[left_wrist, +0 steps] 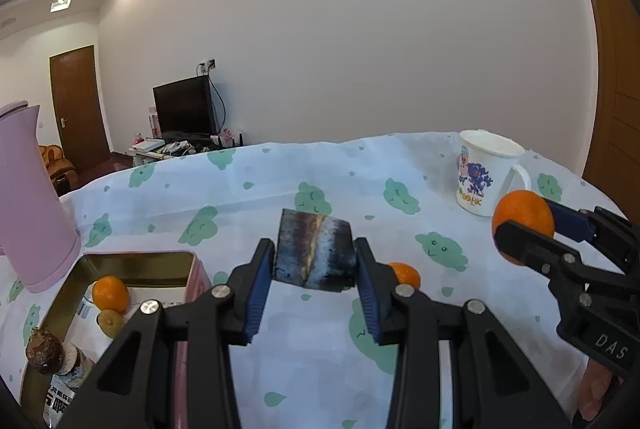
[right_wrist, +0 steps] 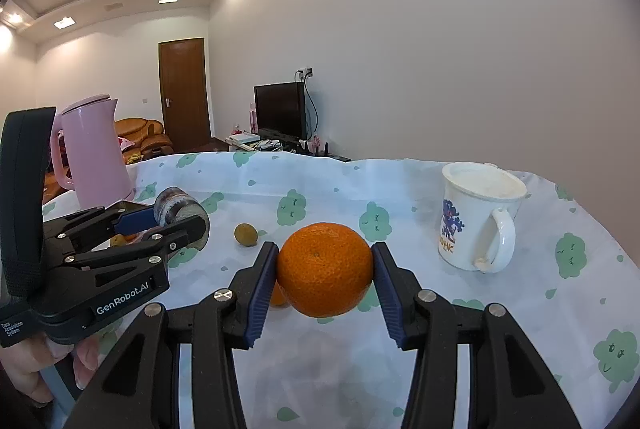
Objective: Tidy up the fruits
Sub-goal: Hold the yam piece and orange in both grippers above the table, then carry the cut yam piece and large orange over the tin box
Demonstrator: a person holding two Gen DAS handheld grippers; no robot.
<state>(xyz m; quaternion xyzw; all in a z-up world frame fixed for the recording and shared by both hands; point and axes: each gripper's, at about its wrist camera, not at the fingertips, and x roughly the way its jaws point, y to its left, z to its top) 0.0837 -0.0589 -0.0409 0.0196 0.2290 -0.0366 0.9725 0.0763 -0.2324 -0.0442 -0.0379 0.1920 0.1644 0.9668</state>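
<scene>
My left gripper [left_wrist: 314,263] is shut on a short dark cylinder [left_wrist: 312,249] with purple and whitish streaks, like a piece of sugarcane, held above the cloth. My right gripper [right_wrist: 325,275] is shut on a large orange [right_wrist: 324,261], also lifted off the table. In the left wrist view that orange [left_wrist: 522,215] shows at the right. A gold-lined tin box [left_wrist: 188,263] at the lower left holds a small orange [left_wrist: 110,294], a yellow-green fruit [left_wrist: 110,323] and a brown bulb [left_wrist: 44,351]. Another small orange [left_wrist: 406,274] and a yellow-green fruit [right_wrist: 245,235] lie on the cloth.
A white printed mug [right_wrist: 476,221] stands at the right on the tablecloth [right_wrist: 320,189] with green shapes. A pink kettle [right_wrist: 96,153] stands at the back left, beside the tin. A person's hand [right_wrist: 24,373] holds the left gripper.
</scene>
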